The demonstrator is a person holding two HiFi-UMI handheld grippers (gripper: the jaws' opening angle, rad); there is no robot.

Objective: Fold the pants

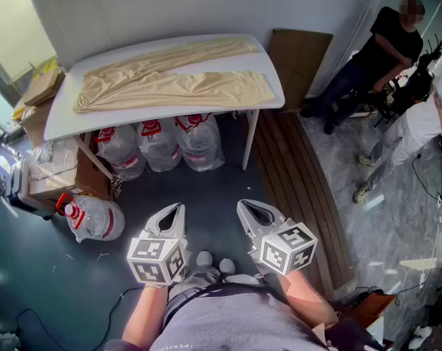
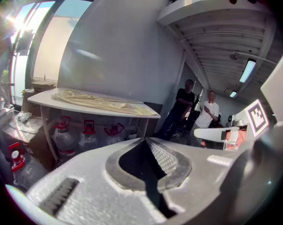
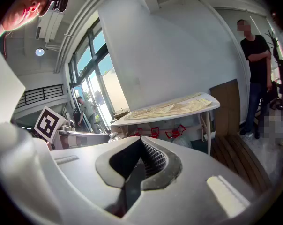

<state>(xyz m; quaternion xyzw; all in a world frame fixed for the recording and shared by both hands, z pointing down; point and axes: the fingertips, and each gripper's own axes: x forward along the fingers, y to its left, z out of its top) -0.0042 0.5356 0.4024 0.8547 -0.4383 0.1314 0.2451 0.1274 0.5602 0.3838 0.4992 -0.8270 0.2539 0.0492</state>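
Note:
Beige pants (image 1: 173, 79) lie spread flat on a white table (image 1: 56, 123), waistband at the left, two legs reaching right. They also show as beige pants (image 2: 101, 102) in the left gripper view and beige pants (image 3: 172, 108) in the right gripper view, far off on the tabletop. My left gripper (image 1: 178, 208) and right gripper (image 1: 242, 205) hang side by side well short of the table, over the dark floor, both shut and empty. Each gripper view shows its own closed tips, left gripper (image 2: 145, 140), right gripper (image 3: 141, 139).
Several clear water jugs (image 1: 159, 146) with red caps stand under the table; another jug (image 1: 93, 218) lies at the left beside cardboard boxes (image 1: 49, 178). A slatted wooden panel (image 1: 298, 181) runs along the floor at right. Two people (image 1: 386, 57) stand at far right.

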